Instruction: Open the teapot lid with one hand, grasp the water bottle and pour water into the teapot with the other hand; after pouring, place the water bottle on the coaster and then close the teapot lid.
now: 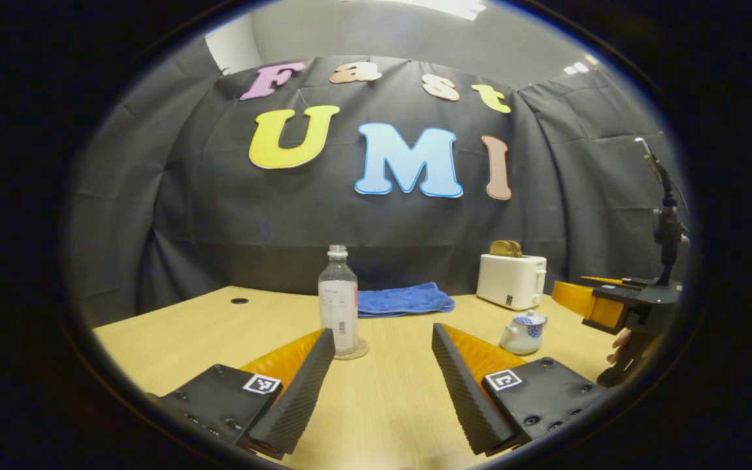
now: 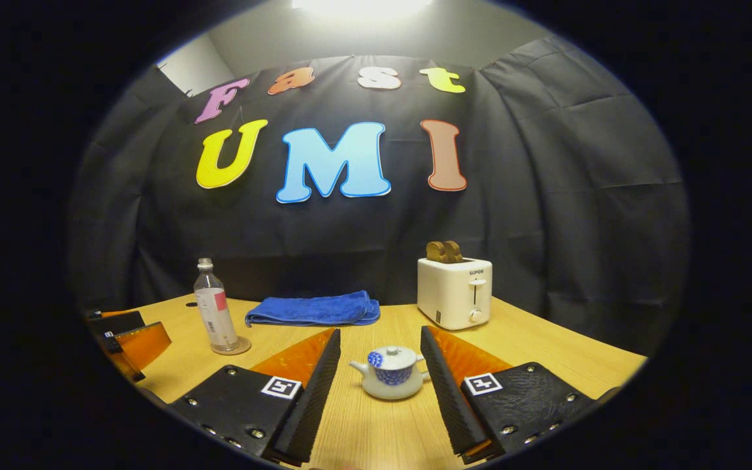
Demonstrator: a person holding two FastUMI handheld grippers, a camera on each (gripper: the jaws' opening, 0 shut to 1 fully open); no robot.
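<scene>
A clear water bottle (image 1: 338,302) stands upright on a round coaster (image 1: 354,353) near the middle of the wooden table. My left gripper (image 1: 382,339) is open, its fingers held wide just short of the bottle. A small white teapot (image 2: 391,373) with blue pattern sits with its lid (image 2: 394,357) on. My right gripper (image 2: 379,343) is open and points straight at the teapot, which sits a little beyond its fingertips. In the right gripper view the bottle (image 2: 215,314) and coaster (image 2: 232,346) stand at left. The teapot (image 1: 523,331) lies right of my left gripper.
A folded blue towel (image 2: 315,309) lies at the back of the table (image 2: 546,352). A white toaster (image 2: 455,291) with bread in it stands at the back right. The right gripper (image 1: 617,303), with a hand under it, shows at the right edge of the left gripper view.
</scene>
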